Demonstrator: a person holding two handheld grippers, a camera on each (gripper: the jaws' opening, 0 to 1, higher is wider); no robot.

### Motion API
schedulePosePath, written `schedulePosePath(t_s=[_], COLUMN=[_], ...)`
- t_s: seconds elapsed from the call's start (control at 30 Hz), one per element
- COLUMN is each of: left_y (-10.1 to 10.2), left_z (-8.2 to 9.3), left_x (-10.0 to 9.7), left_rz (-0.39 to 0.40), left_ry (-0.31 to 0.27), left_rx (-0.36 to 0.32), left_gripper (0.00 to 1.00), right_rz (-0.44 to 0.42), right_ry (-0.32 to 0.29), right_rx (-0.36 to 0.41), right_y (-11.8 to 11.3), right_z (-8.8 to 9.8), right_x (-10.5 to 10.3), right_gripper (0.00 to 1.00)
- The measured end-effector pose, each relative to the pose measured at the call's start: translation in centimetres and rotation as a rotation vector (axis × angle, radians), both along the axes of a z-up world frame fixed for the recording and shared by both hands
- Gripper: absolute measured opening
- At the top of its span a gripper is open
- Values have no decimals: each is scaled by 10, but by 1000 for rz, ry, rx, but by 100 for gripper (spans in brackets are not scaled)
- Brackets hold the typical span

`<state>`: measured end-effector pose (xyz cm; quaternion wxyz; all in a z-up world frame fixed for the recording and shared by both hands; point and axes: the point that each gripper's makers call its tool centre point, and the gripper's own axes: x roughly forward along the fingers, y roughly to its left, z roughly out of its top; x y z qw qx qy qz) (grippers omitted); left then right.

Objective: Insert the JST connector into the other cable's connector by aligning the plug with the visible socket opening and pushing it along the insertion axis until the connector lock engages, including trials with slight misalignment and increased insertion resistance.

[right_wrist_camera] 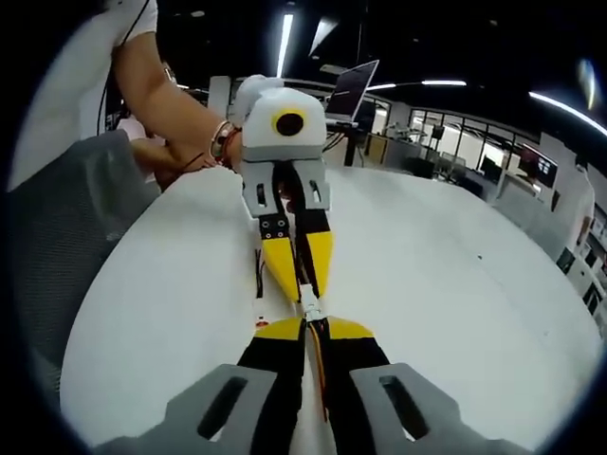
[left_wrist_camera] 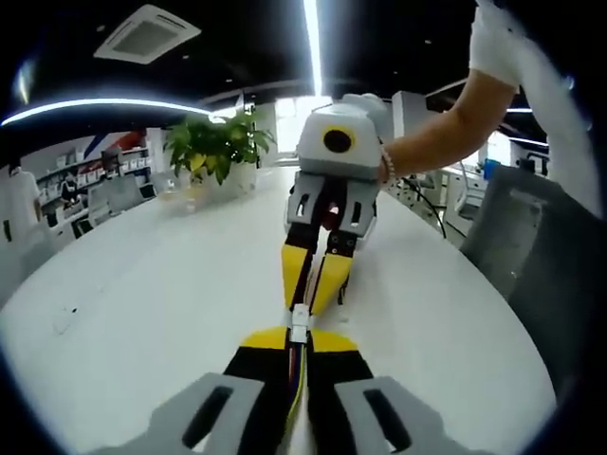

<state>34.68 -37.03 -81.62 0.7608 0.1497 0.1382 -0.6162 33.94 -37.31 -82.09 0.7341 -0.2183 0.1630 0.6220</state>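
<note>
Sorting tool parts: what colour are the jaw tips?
Yellow, on black jaws; clearest on the left tool in the right gripper view.

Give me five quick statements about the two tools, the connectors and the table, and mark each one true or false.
1. The left tool and right tool face each other tip to tip. True.
2. The small white plastic connector sits between the yellow tool tips. True.
3. The connector lies loose on the white round table, far from both tools. False: it is held at the tips where the tools meet.
4. A green leafy potted plant stands at the far side of the table. True.
5. Both tools are wide open. False: each is shut on its thin multicoloured cable end.
</note>
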Motion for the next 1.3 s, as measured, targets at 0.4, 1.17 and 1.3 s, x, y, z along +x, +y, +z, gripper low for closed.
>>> schedulePosePath(t_s=[0.4,1.17,1.3], left_y=[-1,-6,-5], left_z=[-2,-16,-21], left_x=[3,20,25], left_rz=[3,37,57], left_ry=[4,38,55], left_rx=[5,26,27], left_gripper=[0,0,0], right_rz=[-22,-57,-70], right_ry=[17,6,7], right_rx=[6,-6,-1], right_y=[0,-6,-6], right_z=[-1,-16,-19], right_x=[2,19,23], right_gripper=[3,3,4])
